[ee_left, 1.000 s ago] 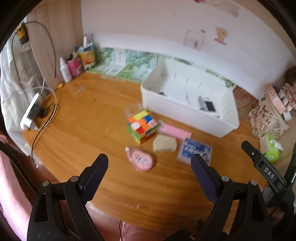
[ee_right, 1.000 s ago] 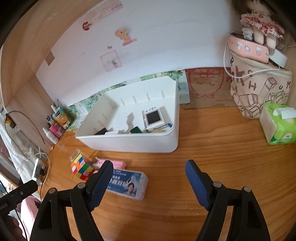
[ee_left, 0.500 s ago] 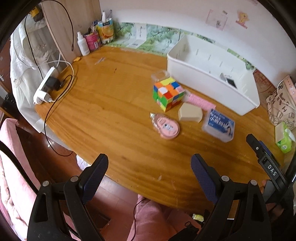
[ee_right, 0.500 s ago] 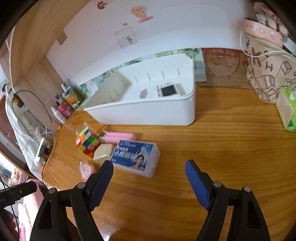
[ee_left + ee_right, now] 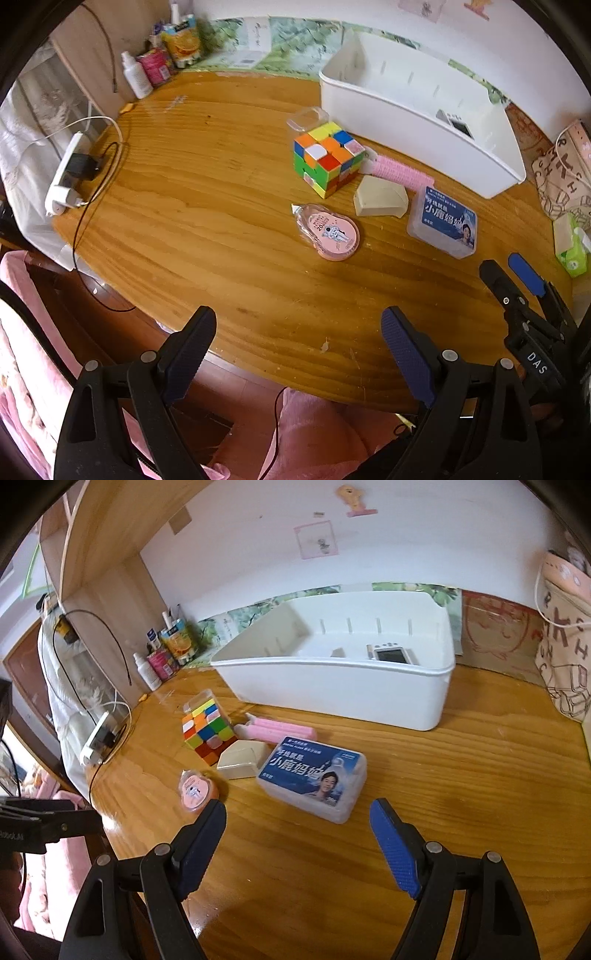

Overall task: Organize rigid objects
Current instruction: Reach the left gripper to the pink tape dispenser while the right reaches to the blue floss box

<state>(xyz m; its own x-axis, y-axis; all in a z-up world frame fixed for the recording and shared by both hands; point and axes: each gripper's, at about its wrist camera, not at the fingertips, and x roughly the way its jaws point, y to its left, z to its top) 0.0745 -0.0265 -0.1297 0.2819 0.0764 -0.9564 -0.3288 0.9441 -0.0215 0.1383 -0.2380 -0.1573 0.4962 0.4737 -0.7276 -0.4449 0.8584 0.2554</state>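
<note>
Both grippers, left [image 5: 299, 339] and right [image 5: 297, 830], gape empty above the table [image 5: 207, 206]. The blue-labelled box [image 5: 314, 775] lies before the white bin [image 5: 343, 686] (cube [image 5: 207, 727] left of it).

Light: bright, soft daylight; its source is perhaps at 9 o'clock, past the pale curtain [image 5: 33, 122].
Glare: sheen on the wooden table [image 5: 122, 812] toward 8 o'clock.
Shadows: faint, short.
Blur: white bin [image 5: 332, 686] slightly soft; far clutter smeared.
Distortion: strong fisheye bowing, black corners.
</note>
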